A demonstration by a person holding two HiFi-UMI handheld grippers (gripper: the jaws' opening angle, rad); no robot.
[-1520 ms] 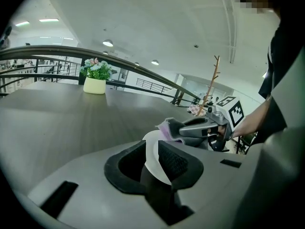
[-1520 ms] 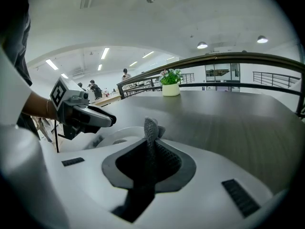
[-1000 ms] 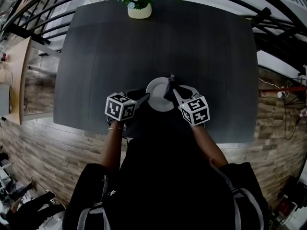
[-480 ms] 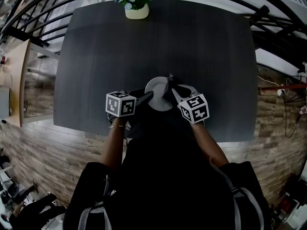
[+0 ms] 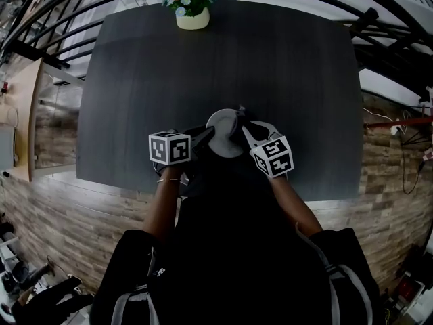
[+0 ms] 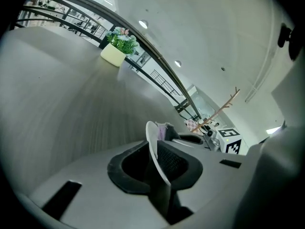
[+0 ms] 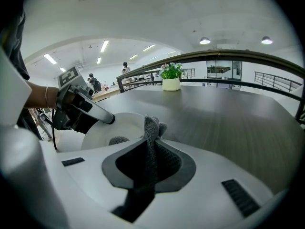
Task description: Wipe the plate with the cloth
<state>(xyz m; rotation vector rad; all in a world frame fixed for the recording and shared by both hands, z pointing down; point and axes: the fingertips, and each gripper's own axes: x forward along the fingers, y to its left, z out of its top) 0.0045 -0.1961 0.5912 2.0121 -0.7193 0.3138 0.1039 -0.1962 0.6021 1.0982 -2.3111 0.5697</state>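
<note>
A white plate (image 5: 223, 139) lies near the front edge of the dark table (image 5: 203, 73). My left gripper (image 5: 210, 135) reaches it from the left. Its jaws have just been closing, and the plate's rim (image 6: 153, 144) now stands edge-on between the pads, which press on it. My right gripper (image 5: 242, 131) comes in from the right, shut on a grey cloth (image 7: 151, 128). The cloth's free end sticks up past the jaws, at the plate's (image 7: 114, 128) right side. In the left gripper view a bit of the cloth (image 6: 162, 130) shows behind the plate.
A pale pot with green leaves and flowers (image 5: 193, 15) stands at the table's far edge, also visible as the pot (image 7: 171, 83) in the right gripper view. Dark railings (image 5: 47, 26) run beyond the table. The person's body covers the table's near edge.
The left gripper has rolled, its marker cube now facing more squarely upward, and its fingers sit closer on the plate's left rim. The right gripper and cloth have stayed where they were.
</note>
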